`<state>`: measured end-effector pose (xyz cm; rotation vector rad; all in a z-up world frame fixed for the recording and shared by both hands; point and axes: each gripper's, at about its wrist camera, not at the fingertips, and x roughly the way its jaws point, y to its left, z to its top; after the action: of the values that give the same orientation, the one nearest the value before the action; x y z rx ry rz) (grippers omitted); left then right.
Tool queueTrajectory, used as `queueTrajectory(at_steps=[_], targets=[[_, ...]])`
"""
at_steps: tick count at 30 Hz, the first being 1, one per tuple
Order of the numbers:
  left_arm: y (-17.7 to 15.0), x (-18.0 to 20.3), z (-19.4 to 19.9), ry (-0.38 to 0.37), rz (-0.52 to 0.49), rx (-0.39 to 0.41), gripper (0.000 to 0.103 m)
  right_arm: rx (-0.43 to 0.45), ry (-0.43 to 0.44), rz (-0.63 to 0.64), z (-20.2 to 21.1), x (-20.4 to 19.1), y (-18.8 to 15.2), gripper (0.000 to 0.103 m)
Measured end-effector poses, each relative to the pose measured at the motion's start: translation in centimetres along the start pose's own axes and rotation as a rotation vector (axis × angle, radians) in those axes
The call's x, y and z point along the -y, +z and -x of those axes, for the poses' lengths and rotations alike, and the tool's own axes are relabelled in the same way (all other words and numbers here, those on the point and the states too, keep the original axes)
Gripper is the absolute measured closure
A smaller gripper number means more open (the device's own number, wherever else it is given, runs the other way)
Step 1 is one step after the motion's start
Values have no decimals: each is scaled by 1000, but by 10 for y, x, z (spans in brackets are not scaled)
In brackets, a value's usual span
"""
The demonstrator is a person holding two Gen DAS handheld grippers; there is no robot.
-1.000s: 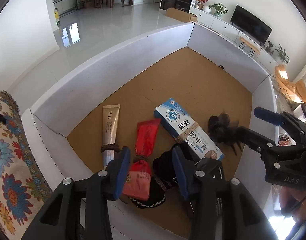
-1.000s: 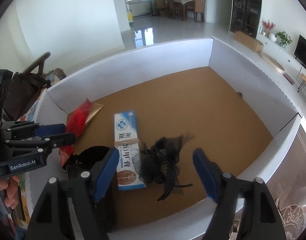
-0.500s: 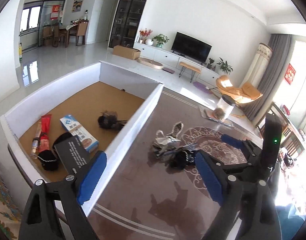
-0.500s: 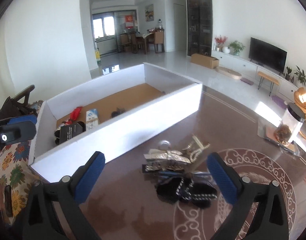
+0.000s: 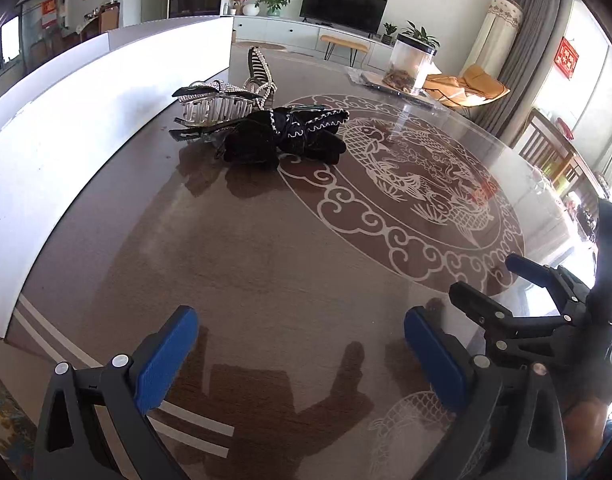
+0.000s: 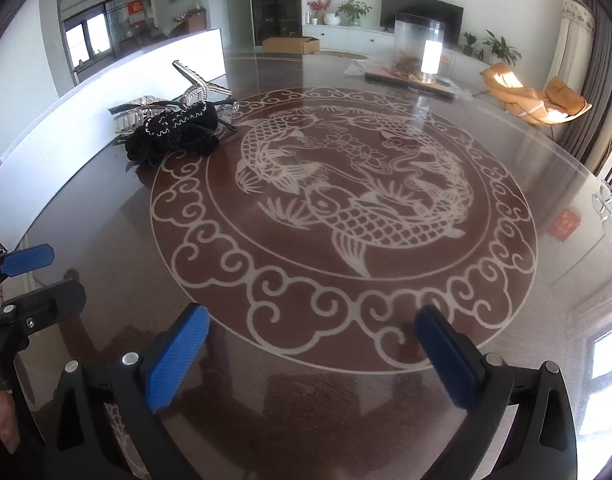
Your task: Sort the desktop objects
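A small pile of hair accessories lies on the dark glass table beside the white box wall (image 5: 86, 128): a black fabric bow clip (image 5: 282, 140) (image 6: 178, 132), a silver rhinestone claw clip (image 5: 214, 100) (image 6: 138, 110) and a pearl claw clip (image 5: 260, 72) (image 6: 194, 84). My left gripper (image 5: 302, 352) is open and empty, low over the table, well short of the pile. My right gripper (image 6: 313, 348) is open and empty, over the table's fish pattern. Each gripper shows at the edge of the other's view.
A clear jar (image 6: 417, 48) stands on a tray at the table's far side. The white box wall (image 6: 86, 120) runs along the left. A printed fish medallion (image 6: 345, 200) covers the table's middle. Chairs stand beyond the right edge.
Both grippers have left the box, where they hovered over its contents, swung out over its wall and dropped low to the table. The left jaws opened wide.
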<state>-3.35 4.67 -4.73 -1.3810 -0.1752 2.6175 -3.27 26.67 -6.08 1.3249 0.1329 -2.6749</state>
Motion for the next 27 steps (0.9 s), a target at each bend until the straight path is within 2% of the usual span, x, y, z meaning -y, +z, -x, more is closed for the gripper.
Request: queueTrajectory(at_steps=[2,6,11,27], targets=[[-3,-4,-9,36,17,-25,0,-15,-12,14,-2,-5,-1,0],[-5,1,-16,95,-16,-15,0,-17,-30,33,-3,-12,1,0],[-7,8,-21,183,-67,-24,0,-31,1,5,-6,-7,1,0],[-9,5,-18,188,-55,-20,0,-31,-1,7,-6,-8,1,0]])
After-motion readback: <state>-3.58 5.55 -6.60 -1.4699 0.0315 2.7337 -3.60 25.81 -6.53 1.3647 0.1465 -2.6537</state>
